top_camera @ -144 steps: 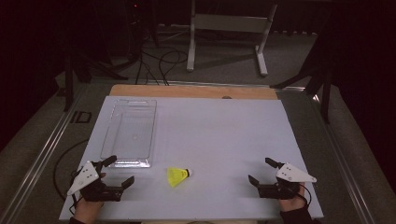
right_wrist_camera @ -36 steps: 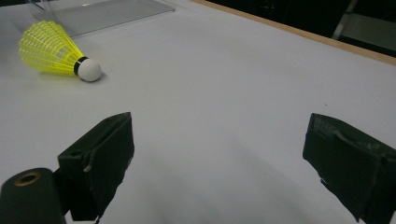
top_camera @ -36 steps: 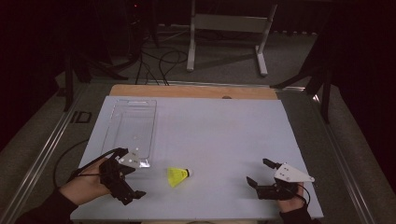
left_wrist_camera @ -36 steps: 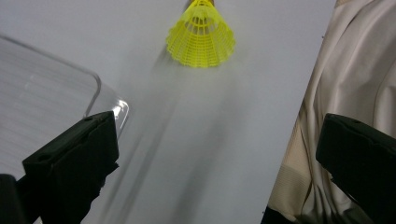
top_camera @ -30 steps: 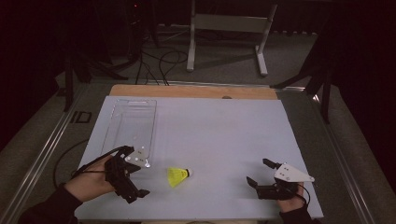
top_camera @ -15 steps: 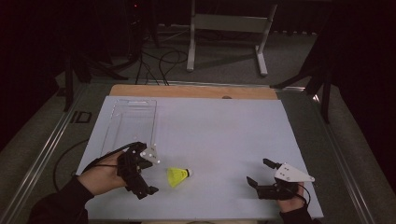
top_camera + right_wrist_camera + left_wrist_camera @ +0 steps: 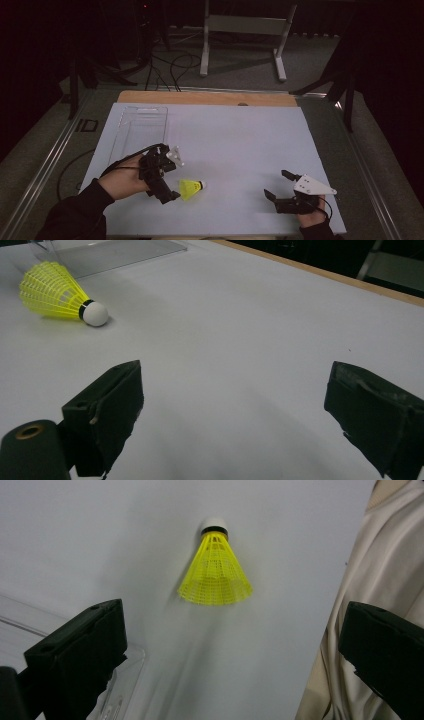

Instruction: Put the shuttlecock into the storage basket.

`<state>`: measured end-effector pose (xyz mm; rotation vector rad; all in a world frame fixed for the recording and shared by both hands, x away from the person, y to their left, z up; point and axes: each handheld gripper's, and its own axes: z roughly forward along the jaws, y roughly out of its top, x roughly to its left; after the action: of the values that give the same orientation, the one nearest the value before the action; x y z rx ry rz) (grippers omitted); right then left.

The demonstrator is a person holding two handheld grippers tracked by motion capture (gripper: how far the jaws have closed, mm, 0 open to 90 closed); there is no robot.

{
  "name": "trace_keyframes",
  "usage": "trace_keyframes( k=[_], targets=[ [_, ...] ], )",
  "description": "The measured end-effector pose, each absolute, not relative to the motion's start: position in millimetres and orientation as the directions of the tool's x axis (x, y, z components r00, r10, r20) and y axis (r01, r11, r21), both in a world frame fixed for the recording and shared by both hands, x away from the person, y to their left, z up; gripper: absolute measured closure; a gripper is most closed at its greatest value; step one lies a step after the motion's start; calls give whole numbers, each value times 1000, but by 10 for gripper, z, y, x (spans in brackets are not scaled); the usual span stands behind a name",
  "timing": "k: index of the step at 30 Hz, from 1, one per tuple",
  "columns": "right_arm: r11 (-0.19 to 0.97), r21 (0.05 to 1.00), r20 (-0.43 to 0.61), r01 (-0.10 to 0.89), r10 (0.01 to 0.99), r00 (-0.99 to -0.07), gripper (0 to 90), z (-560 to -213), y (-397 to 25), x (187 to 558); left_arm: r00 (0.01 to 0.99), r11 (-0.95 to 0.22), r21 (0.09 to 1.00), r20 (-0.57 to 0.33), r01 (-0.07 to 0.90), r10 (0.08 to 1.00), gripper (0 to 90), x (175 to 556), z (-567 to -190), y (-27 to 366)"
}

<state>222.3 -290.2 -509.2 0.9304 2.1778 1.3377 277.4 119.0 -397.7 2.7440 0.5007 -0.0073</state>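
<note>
Left tongs (image 7: 171,180) hang just over the yellow shuttlecock (image 7: 191,188), jaws spread wide with nothing between them — from the left tongs' own camera the shuttlecock (image 7: 215,570) sits centred in the gap, skirt toward the tongs, white cork tip away, so this looks like line-up for a grab on the skirt. The shuttlecock lies on its side on the white counter (image 7: 240,135), near the front edge, left of middle. The clear plastic tray (image 7: 142,127) sits along the counter's left edge, just behind the left hand — likely where it gets dropped. Right tongs (image 7: 279,189) rest near the front right corner, jaws wide, empty, well apart from the shuttlecock (image 7: 60,292); seems parked out of the way.
</note>
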Motion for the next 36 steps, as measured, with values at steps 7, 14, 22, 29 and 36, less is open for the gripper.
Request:
trace_keyframes(
  k=[7, 14, 22, 29, 36],
  targets=[
    [321, 890, -8, 323, 720, -693, 91, -5096, -2905, 2227, 924, -864, 334, -73, 377, 376, 2, 2877, -4003, 1101],
    [322, 889, -5, 327, 719, -695, 91, -5104, -2899, 2232, 916, -858, 329, -69, 395, 395, 3, 2959, -4031, 998],
    [324, 887, -5, 328, 718, -696, 91, -5108, -2895, 2233, 898, -841, 324, -78, 433, 432, 3, 3017, -4178, 845],
    [324, 886, -3, 330, 718, -696, 91, -5108, -2894, 2231, 879, -830, 295, -108, 474, 464, 3, 3097, -4281, 692],
    [326, 886, -3, 330, 716, -698, 91, -5111, -2896, 2233, 900, -856, 278, -124, 435, 417, 4, 3116, -4383, 575]
  ],
)
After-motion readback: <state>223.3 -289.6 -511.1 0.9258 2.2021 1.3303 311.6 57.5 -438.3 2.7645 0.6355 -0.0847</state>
